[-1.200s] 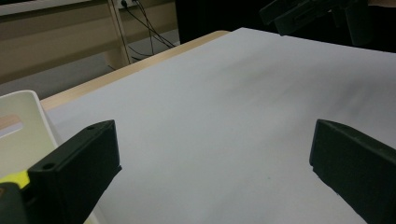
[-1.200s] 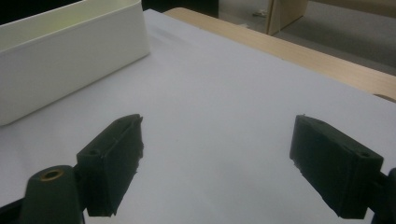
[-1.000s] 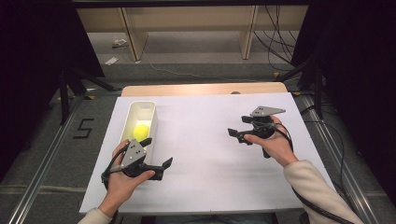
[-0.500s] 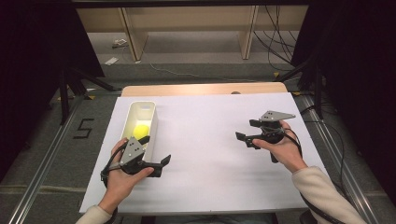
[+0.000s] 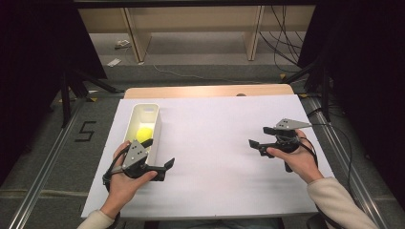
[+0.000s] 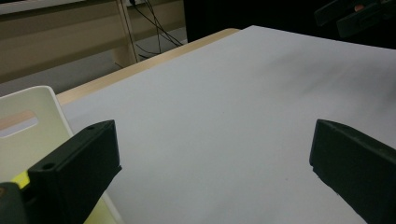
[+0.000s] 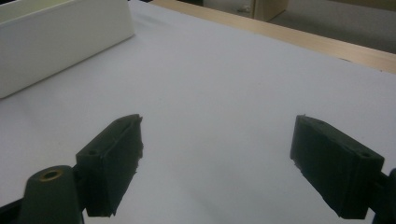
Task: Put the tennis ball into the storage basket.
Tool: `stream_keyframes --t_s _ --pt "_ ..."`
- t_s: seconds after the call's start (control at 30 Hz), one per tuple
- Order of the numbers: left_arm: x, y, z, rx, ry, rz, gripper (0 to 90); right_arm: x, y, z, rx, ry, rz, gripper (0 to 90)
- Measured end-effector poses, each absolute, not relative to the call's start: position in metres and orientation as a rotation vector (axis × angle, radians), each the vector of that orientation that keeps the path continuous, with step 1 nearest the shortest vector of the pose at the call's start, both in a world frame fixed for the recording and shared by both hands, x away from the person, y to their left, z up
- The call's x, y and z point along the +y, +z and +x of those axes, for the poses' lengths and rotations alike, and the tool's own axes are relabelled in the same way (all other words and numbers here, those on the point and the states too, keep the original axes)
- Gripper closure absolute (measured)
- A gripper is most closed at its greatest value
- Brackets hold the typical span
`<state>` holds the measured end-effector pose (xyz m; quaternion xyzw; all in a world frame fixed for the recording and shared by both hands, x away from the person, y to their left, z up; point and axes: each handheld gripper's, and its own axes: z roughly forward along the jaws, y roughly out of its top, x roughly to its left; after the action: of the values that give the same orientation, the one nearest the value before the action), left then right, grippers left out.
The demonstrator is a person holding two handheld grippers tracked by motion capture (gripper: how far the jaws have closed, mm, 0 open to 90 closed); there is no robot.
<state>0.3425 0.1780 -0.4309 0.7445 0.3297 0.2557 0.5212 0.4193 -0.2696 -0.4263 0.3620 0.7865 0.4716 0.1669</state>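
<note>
A white bin (image 5: 154, 114) stands on the left of the white table (image 5: 215, 124), with a yellow object (image 5: 144, 131) lying inside it. My left gripper (image 5: 159, 152) is held in a hand at the bin's near right corner, open and empty, one jaw over the bin's rim. In the left gripper view the gripper (image 6: 212, 154) has wide-apart jaws, the bin (image 6: 28, 126) at the left and a sliver of the yellow object (image 6: 21, 179). My right gripper (image 5: 258, 136) hovers open over the right of the table, pointing left; its own view shows the gripper (image 7: 217, 144) empty, the bin (image 7: 60, 32) far off.
A wooden strip (image 5: 210, 90) runs along the table's far edge. Beyond it stand wooden shelf legs (image 5: 136, 38) and loose cables (image 5: 282, 43) on the floor. Metal rails (image 5: 344, 157) flank the table. The right gripper (image 6: 355, 11) appears at the top right of the left gripper view.
My right gripper has drifted to the right, farther from the table's middle, still open. The left gripper has hardly moved beside the bin.
</note>
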Motion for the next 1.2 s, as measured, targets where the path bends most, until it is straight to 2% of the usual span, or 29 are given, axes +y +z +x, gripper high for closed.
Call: stream_keyframes --t_s 0.63,1.2 --pt "0.18 -0.431 0.342 0.791 0.615 1.78 1.1 -0.296 -0.439 0.399 2.202 1.325 1.073 17.2" --pt "0.181 -0.432 0.342 0.796 0.606 1.785 1.1 -0.301 -0.442 0.389 2.197 1.327 1.062 16.7"
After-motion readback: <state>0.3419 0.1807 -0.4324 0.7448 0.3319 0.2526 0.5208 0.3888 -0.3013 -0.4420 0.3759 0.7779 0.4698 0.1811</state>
